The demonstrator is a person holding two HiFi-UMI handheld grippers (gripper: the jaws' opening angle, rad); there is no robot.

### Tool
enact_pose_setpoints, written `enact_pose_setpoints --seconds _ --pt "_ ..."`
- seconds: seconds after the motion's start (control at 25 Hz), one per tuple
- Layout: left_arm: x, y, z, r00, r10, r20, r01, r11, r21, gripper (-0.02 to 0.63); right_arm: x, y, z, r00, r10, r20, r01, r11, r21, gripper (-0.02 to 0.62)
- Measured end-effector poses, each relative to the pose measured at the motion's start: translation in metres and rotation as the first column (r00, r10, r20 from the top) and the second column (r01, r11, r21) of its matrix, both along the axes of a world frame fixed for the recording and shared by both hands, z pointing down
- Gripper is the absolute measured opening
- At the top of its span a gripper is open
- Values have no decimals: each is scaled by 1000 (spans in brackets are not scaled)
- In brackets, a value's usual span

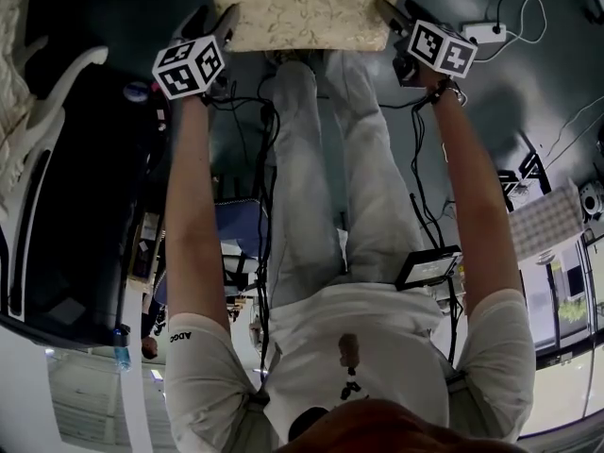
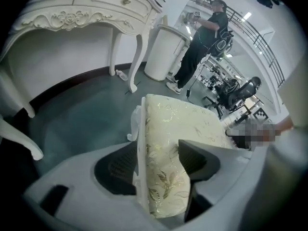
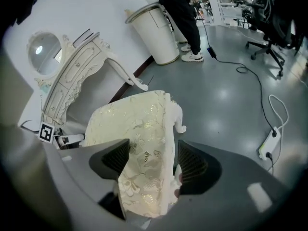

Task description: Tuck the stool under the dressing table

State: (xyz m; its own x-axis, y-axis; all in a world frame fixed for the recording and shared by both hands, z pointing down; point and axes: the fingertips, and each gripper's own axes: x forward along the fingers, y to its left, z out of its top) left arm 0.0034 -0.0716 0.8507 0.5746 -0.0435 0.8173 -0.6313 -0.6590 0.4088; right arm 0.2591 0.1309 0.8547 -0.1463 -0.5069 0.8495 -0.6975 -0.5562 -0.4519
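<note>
The stool (image 1: 302,8) has a cream, gold-patterned cushion on a white carved frame and stands on the grey floor in front of me. My left gripper (image 1: 215,22) is at its left side and my right gripper (image 1: 396,12) at its right. In the left gripper view the seat's edge (image 2: 168,129) runs between the wide-spread jaws of the left gripper (image 2: 159,153). In the right gripper view the seat (image 3: 130,119) likewise sits between the jaws of the right gripper (image 3: 151,150), with a gap at the outer pad. The white dressing table (image 2: 86,13) (image 3: 72,71) stands against the wall beyond.
A white round bin (image 2: 161,52) (image 3: 154,28) stands beside the table, with a person in dark clothes (image 2: 202,42) next to it. A small bottle (image 2: 121,74) lies by the table leg. A power strip (image 3: 267,146) with cable lies at the right. Office chairs (image 3: 269,13) stand further off.
</note>
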Motion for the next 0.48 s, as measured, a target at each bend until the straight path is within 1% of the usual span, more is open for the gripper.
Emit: enact_pose_setpoints --seconds 0.08,0.16,0.2,0.24,0.32,0.4,0.48 --pt "-3 -1 -1 999 -45 -25 44 998 -36 285 -5 -2 -3 999 17 45 -18 1000 16 322" --pt "-3 1 -1 995 -86 -51 82 994 -74 285 -16 -5 -5 996 -10 84 9 1000 23 322" --pt "-2 4 -2 994 -94 -63 88 992 -91 283 -21 -5 -5 995 -32 90 30 999 18 321" --pt "-1 7 -2 993 -93 -76 85 991 -108 273 -24 -5 -4 995 -49 86 48 999 9 333" --pt "2 16 -2 995 -56 -87 45 991 -125 270 -26 -5 -3 996 -61 72 62 998 -11 328" --pt "4 22 -1 998 -4 -66 -3 995 -99 282 -24 -7 -3 995 -68 67 69 997 -25 321" --pt "6 22 -1 999 7 -44 -11 996 -84 275 -22 -9 -4 995 -76 64 79 996 -37 315"
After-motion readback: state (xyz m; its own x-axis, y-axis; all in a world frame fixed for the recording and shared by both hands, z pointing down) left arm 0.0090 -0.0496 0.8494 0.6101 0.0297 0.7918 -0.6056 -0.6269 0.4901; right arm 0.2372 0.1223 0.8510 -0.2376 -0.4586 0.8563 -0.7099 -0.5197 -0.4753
